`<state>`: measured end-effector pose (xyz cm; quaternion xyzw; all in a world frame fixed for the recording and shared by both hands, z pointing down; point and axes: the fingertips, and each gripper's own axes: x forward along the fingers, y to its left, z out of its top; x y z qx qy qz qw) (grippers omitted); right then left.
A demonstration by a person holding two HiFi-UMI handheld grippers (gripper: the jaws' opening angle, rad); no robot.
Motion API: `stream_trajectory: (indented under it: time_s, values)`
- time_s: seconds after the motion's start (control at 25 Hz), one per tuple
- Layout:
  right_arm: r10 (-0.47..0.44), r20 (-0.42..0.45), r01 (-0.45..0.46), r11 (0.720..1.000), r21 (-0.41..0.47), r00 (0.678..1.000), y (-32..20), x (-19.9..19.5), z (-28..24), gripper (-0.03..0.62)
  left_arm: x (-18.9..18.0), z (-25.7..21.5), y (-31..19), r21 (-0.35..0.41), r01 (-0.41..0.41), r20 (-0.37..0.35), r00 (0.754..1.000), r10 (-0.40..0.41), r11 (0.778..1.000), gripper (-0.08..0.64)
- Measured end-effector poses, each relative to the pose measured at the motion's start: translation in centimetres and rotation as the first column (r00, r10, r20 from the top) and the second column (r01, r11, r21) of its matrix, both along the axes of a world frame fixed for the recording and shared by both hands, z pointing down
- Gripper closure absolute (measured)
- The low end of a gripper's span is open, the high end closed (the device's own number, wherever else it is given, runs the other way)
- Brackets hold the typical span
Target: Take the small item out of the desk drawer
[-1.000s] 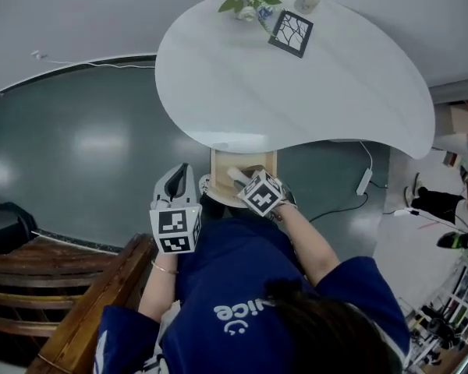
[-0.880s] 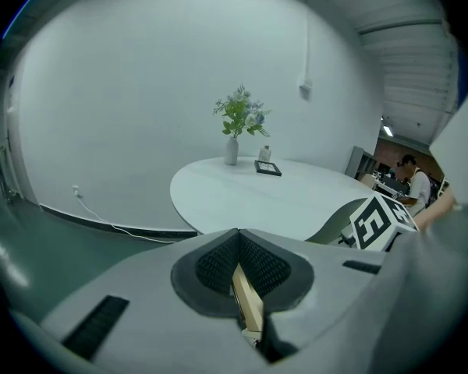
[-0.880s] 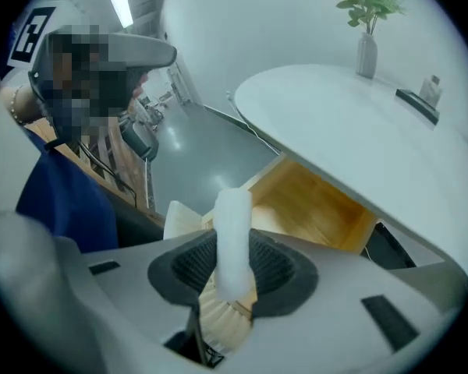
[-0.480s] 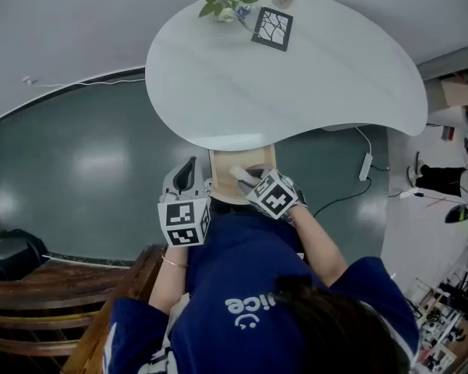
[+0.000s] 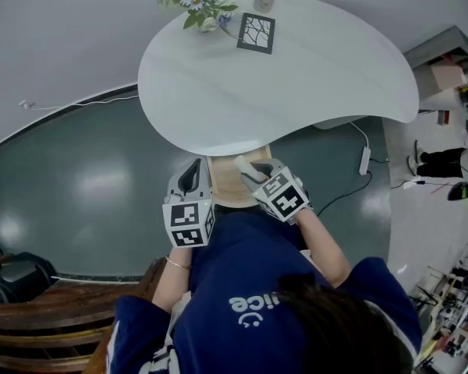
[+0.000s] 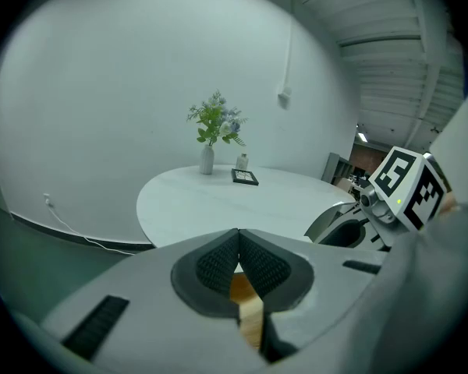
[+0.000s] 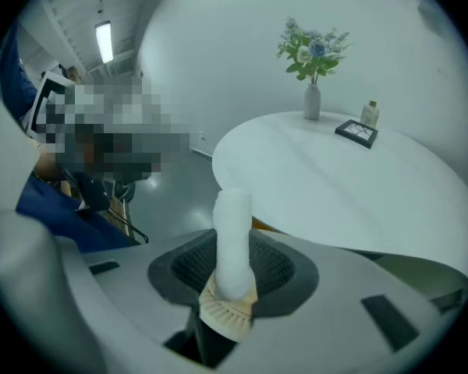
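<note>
small white tube [image 7: 232,224], ribbed cap: likely light, stiff, slick; right gripper [image 7: 233,269] pinches it near the cap, left gripper [image 6: 239,254] closed, empty.

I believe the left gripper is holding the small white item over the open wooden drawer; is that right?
Not quite: it is the right gripper that holds the small white item over the open wooden drawer, as the right gripper view shows. The left gripper has its jaws together with nothing between them.
</note>
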<state>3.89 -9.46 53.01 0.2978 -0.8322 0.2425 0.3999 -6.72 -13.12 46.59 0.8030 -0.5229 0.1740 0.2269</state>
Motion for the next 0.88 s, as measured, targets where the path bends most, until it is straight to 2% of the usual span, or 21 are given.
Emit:
stream_trajectory:
  time_s: [0.32, 0.56, 0.88]
  values:
    - [0.146, 0.064, -0.153, 0.98, 0.128, 0.987, -1.8, 1.5, -3.9, 0.46, 1.3, -1.6, -0.1, 0.019, -0.043, -0.025, 0.999, 0.043, 0.999, 0.557]
    - [0.196, 0.103, -0.214, 0.952, 0.218, 0.975, -2.7, 2.1, -6.7, 0.46, 2.1, -2.9, 0.4, 0.033, -0.066, -0.041, 0.997, 0.067, 0.997, 0.557]
    - [0.239, 0.182, -0.291, 0.886, 0.362, 0.954, -4.0, 2.6, -11.3, 0.46, 2.1, -5.6, 0.4, 0.112, -0.023, -0.058, 0.998, 0.03, 0.993, 0.557]
